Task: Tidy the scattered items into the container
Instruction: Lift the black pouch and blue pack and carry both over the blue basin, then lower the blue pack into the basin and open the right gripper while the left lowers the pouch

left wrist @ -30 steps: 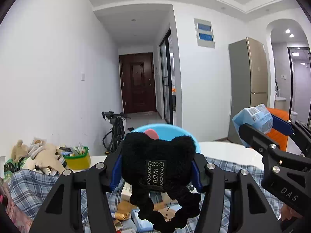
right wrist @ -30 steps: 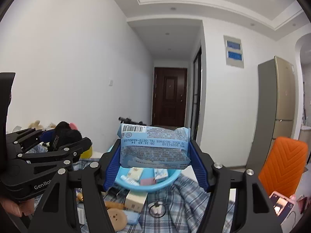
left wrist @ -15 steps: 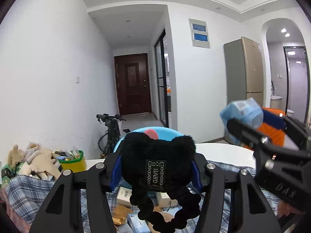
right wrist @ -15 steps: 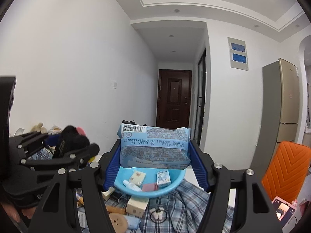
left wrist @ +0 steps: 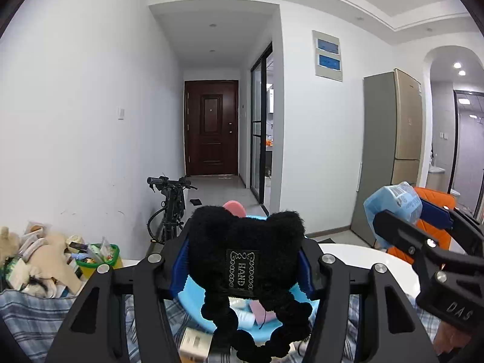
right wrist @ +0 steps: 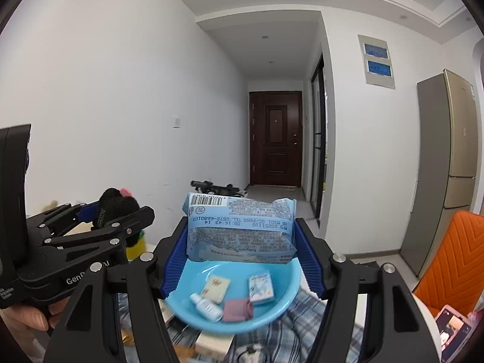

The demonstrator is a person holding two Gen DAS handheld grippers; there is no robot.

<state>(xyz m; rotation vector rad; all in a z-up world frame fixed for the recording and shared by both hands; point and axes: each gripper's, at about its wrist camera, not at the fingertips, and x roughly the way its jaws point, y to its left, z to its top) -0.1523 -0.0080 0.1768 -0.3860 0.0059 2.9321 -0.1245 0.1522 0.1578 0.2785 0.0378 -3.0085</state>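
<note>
Black plush (left wrist: 245, 257) clamped in left gripper (left wrist: 242, 260), blue packet (right wrist: 240, 230) in right gripper (right wrist: 240, 242), both raised over the basin (right wrist: 236, 293) for dropping in.

A black plush toy (left wrist: 245, 251) bore a black label with white lettering. The packet (right wrist: 240, 230) was pale blue with dark print and a barcode. The bowl (right wrist: 281, 311) was bright blue, the cloth (left wrist: 33, 314) blue-and-white plaid, the chair (right wrist: 453, 260) orange with a chevron pattern, the far door (left wrist: 210, 128) dark brown.
</note>
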